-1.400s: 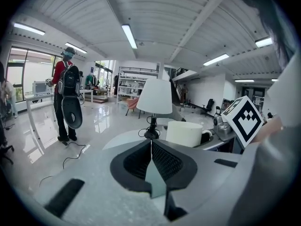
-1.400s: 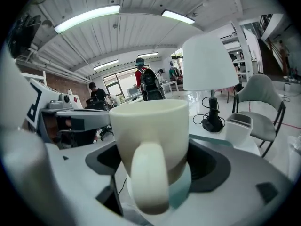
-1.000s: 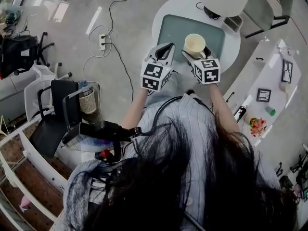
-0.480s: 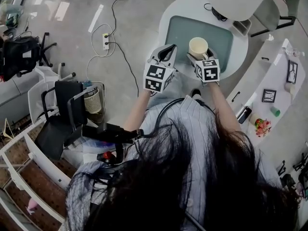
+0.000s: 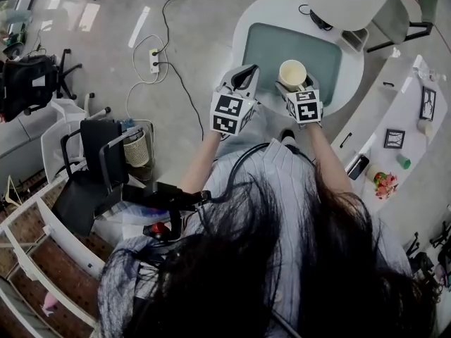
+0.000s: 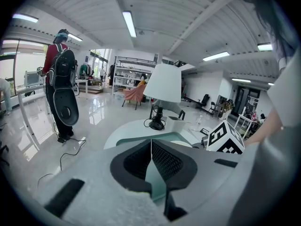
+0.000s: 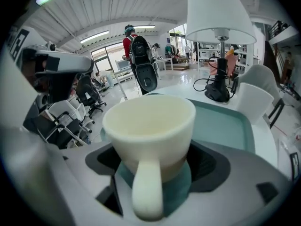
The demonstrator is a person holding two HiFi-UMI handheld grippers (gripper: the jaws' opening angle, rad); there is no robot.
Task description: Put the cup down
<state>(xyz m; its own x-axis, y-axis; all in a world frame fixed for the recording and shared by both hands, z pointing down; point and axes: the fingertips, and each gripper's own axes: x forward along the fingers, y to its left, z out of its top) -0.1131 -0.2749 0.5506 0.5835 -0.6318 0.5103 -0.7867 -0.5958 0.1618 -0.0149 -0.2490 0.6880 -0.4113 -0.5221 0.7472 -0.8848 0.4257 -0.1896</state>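
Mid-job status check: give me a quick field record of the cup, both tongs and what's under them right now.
cup: cream cup, upright, no contents visible, handle toward the right gripper view's camera
right tongs: right tongs shut on the cup's lower body
left tongs: left tongs shut, nothing between them, held beside the right
below cup: teal mat on round white table
cup touching mat: cannot tell
nearby: lamp on the table's far side
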